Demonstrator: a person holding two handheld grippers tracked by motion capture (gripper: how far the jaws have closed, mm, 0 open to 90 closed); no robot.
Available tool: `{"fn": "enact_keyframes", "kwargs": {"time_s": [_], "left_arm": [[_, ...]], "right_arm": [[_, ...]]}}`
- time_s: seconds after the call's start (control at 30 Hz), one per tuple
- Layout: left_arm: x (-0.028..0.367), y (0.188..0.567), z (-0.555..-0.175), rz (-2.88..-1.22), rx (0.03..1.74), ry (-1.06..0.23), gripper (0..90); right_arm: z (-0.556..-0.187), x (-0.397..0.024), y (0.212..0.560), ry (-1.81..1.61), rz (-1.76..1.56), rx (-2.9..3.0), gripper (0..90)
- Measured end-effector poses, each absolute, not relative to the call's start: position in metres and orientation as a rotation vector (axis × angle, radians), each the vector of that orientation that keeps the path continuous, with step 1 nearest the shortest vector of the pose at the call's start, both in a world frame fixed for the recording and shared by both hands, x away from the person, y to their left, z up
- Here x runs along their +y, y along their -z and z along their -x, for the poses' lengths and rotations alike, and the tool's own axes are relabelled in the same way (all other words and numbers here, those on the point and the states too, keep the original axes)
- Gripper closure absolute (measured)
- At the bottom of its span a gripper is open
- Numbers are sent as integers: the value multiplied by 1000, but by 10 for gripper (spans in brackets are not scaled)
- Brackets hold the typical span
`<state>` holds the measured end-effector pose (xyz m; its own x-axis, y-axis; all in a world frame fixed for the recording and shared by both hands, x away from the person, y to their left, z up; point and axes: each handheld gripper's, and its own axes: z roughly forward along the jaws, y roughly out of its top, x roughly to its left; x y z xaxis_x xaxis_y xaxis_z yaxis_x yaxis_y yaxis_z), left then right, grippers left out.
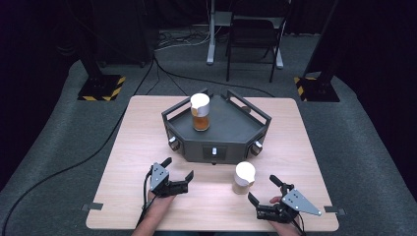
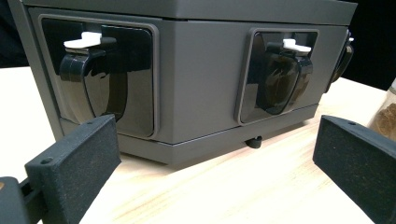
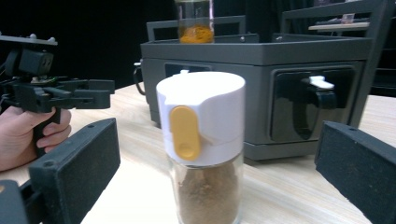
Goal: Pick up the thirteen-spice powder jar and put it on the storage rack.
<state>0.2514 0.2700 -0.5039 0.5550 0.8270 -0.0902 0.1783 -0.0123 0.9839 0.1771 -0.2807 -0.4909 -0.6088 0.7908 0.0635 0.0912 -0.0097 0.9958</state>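
**Two open grippers before a spice jar and a grey rack**

High view: a light wooden table (image 1: 147,142) carries a dark grey, angular rack (image 1: 216,132) with railed edges. On its top deck stands an upright jar of orange spice (image 1: 200,112) with a white cap. A second jar, the brown spice jar (image 1: 243,177), stands upright on the table just in front of the rack's right front corner. The left gripper (image 1: 178,168) is held low at the near left, jaws spread with nothing between them. The right gripper (image 1: 264,189) sits at the near right, jaws likewise spread, just beside the brown spice jar but apart from it.

Right gripper view: the brown spice jar (image 3: 203,149) stands centred between the two black jaws, touching neither; its white cap bears a yellow tab. Behind it are the rack (image 3: 261,70) and, at far left, the person's hand (image 3: 28,133) holding the left gripper (image 3: 100,95).

Left gripper view: the spread jaws face the rack's front wall (image 2: 201,79), where two black latches (image 2: 91,77) with white tabs sit in recessed panels. The brown spice jar (image 2: 385,119) shows at the right edge.
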Motion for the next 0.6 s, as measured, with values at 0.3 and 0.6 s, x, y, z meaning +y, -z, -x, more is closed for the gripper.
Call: {"fn": "enact_keyframes", "kwargs": {"time_s": [0.3,0.6], "left_arm": [[270,504,-251,-1523,894,-639,4],[269,505,-250,-1522,891,-651,4]], "right_arm": [[-176,-276,488,-1674,-913,1721,0],[-177,-270,490,-1652,-920,1719,0]]}}
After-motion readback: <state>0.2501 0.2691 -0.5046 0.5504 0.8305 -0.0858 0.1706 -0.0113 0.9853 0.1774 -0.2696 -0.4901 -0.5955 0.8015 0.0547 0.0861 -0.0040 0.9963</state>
